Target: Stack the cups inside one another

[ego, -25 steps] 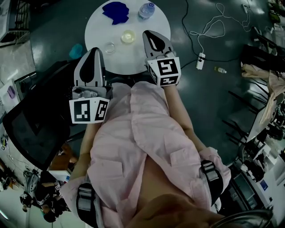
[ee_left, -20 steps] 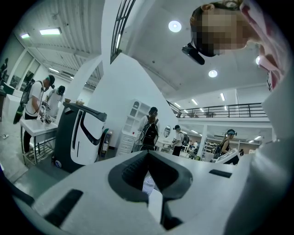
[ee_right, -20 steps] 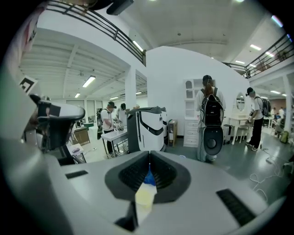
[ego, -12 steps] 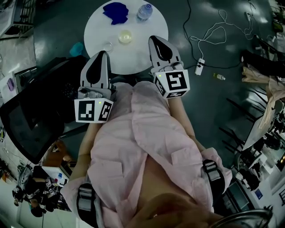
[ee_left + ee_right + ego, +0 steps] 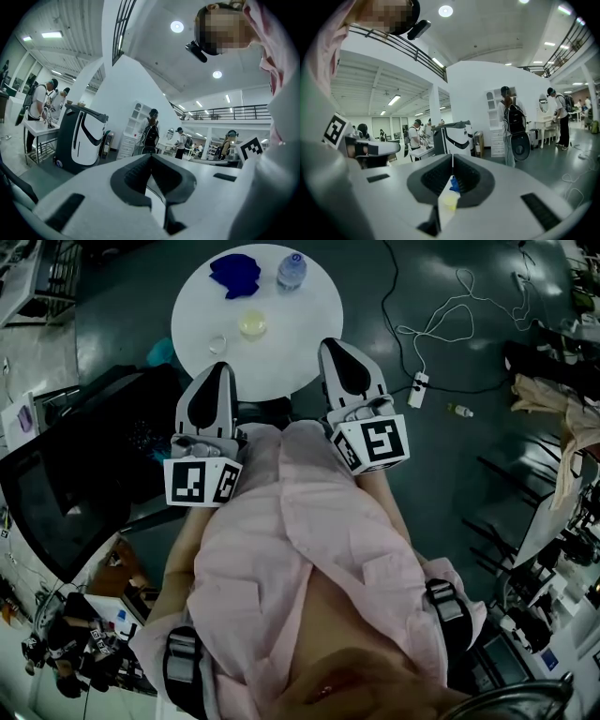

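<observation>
**Two cups stand apart as both grippers hang at the table's edge**

Head view: On the round white table [image 5: 309, 306] a yellowish cup [image 5: 251, 324] and a clear cup [image 5: 217, 345] sit near each other but not nested, the clear one to the near left of the yellowish one. A blue cloth [image 5: 234, 273] and a water bottle [image 5: 291, 270] occupy the far side. The left gripper [image 5: 217, 379] and the right gripper [image 5: 336, 354] are held at the table's near edge, close to the person's pink shirt [image 5: 281, 521], both pointing toward the far side. The clear cup lies just beyond the left gripper's tip, which makes that hand the nearer one; the yellowish cup sits far and to the left of the right gripper. Both cups show round mouths to the camera, so their long axes look upright.

Left gripper view: The left gripper [image 5: 151, 158] has its jaws clenched tip to tip with nothing between them. Only a sliver of white table shows below.

Right gripper view: The right gripper [image 5: 452, 159] is likewise clenched and empty — the yellowish cup [image 5: 450, 201] and the blue cloth [image 5: 454, 185] show through the gap beneath, ahead and lower. Either gripper would have to open before taking a cup.
</observation>
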